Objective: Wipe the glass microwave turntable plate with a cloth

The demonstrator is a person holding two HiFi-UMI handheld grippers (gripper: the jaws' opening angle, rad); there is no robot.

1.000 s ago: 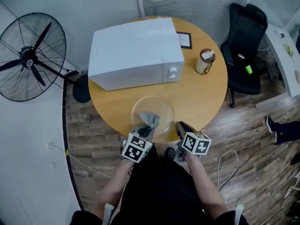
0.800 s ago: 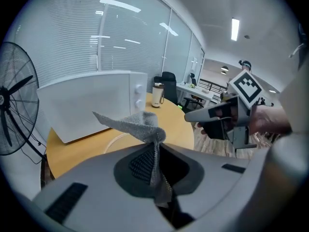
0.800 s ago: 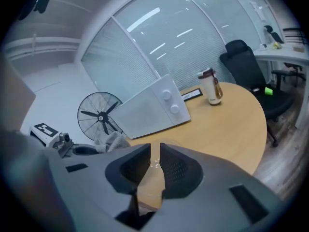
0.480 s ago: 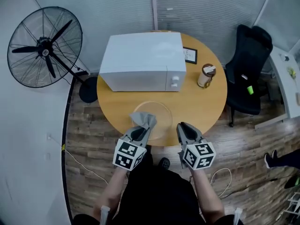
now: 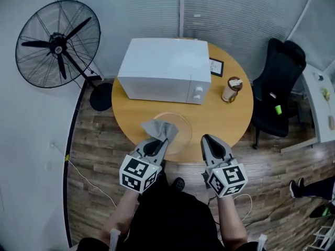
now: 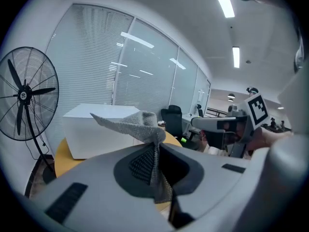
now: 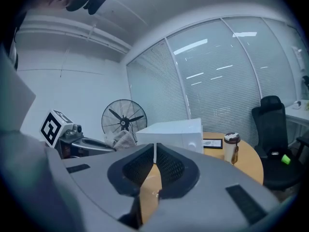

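Since the earlier frames both grippers have come up off the table toward the person, and the cloth (image 5: 159, 129) has come up off the glass with the left one.

The left gripper (image 5: 152, 146) has its jaws pinched tight on the grey cloth. In the left gripper view the fabric (image 6: 137, 123) is nipped between the pads, one corner sticking out forward and a short tail hanging below. The cloth is bunched, so only a small wad would meet the glass. It would wipe better if a broader fold were laid flat on the plate and swept in overlapping arcs from rim to centre.

The glass turntable plate (image 5: 177, 125) lies on the round table (image 5: 233, 120), in front of the microwave (image 5: 165, 69) and close to the table's near edge. It is below and ahead of both grippers and touches neither. In the head view the cloth's free corner hangs over the plate's left part.

The right gripper (image 5: 214, 146) is to the right of the plate and apart from it. Its jaws are closing and are almost together, with only a thin slit left in the right gripper view (image 7: 154, 159) and nothing between them.

Because the plate lies so near the edge, a hard stroke toward the person could slide it off. I judge the right gripper should steady the far-right rim, or the strokes should run away from the edge, with light downward pressure.
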